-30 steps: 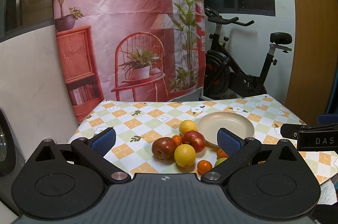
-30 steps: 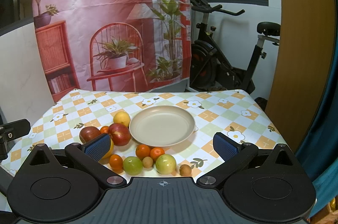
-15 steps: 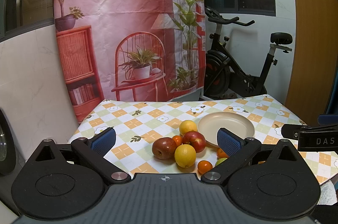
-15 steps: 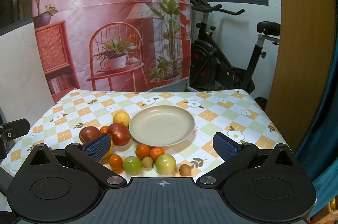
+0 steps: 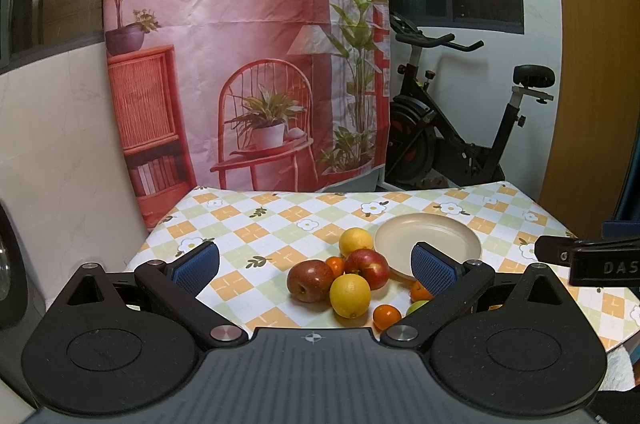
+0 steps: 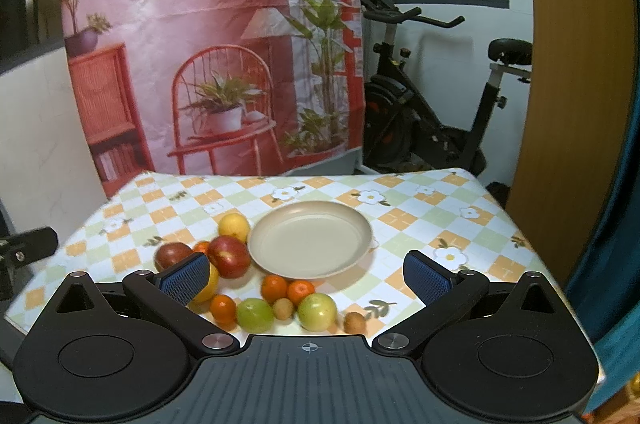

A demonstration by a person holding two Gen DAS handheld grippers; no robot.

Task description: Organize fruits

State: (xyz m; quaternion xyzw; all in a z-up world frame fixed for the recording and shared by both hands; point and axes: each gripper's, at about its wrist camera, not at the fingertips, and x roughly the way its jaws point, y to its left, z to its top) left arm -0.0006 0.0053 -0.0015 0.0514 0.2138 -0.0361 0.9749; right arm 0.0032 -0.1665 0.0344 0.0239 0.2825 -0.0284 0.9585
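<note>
An empty beige plate (image 6: pixel 310 239) (image 5: pixel 428 238) sits mid-table on the checked cloth. Left of it lie two red apples (image 6: pixel 228 256) (image 5: pixel 311 280), two yellow citrus fruits (image 5: pixel 350 295) (image 6: pixel 234 227) and small oranges (image 6: pixel 274 288). In front of the plate are two green fruits (image 6: pixel 317 311), a small orange (image 6: pixel 223 308) and two small brown fruits (image 6: pixel 355 322). My left gripper (image 5: pixel 316 266) hangs open above the near left table edge, facing the apples. My right gripper (image 6: pixel 306 274) is open too, above the front row of fruit, holding nothing.
The table (image 6: pixel 440 207) has a flowered checked cloth and ends close in front and on the right. A printed backdrop (image 6: pixel 208 43) hangs behind it, with an exercise bike (image 6: pixel 432 111) to its right. A wooden panel (image 6: pixel 572 95) stands at far right.
Both grippers stayed open and nearly still. The right wrist view has shifted very slightly; no fruit has moved.
</note>
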